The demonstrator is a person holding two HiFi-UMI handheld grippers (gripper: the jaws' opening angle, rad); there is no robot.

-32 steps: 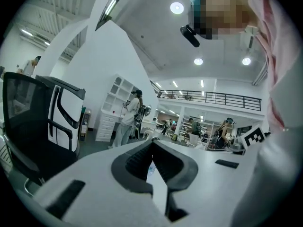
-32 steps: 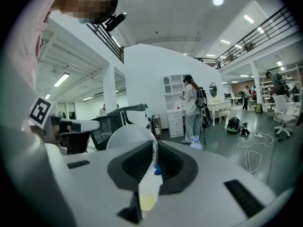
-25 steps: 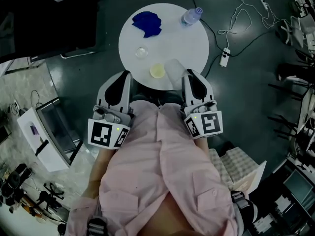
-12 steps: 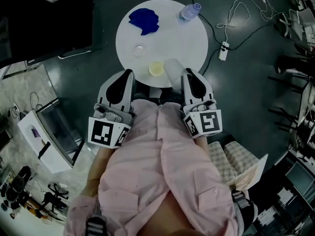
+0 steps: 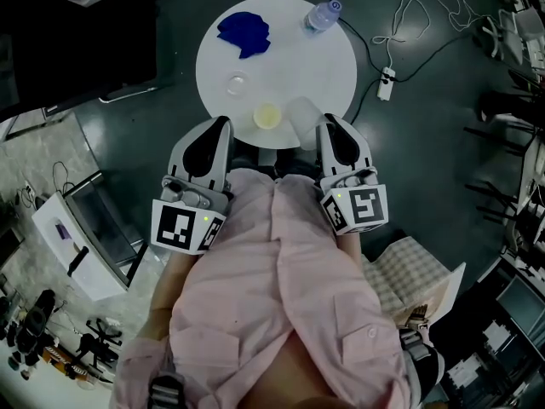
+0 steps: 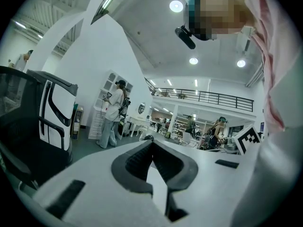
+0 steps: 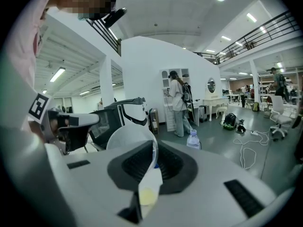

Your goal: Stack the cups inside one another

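A round white table (image 5: 319,66) carries a small clear cup (image 5: 236,83) and a yellowish cup (image 5: 266,116) near its front edge. Just right of the yellowish one is a translucent cup (image 5: 302,113). My right gripper (image 5: 326,123) is shut on that cup's rim. In the right gripper view the cup (image 7: 128,138) stands left of the right gripper (image 7: 155,145), its thin wall pinched between the jaws. My left gripper (image 5: 223,126) hovers at the table's front left edge. In the left gripper view the left gripper (image 6: 152,143) has its tips together with nothing in them.
A blue cloth (image 5: 244,32) lies at the table's far left and a water bottle (image 5: 319,15) stands at its far right edge. Cables and a power strip (image 5: 387,83) trail on the floor to the right. Chairs (image 7: 125,112) and a standing person (image 7: 180,103) are beyond.
The head view has drifted slightly, so the table sits a little higher in the picture. Both grippers and the cups keep their places.
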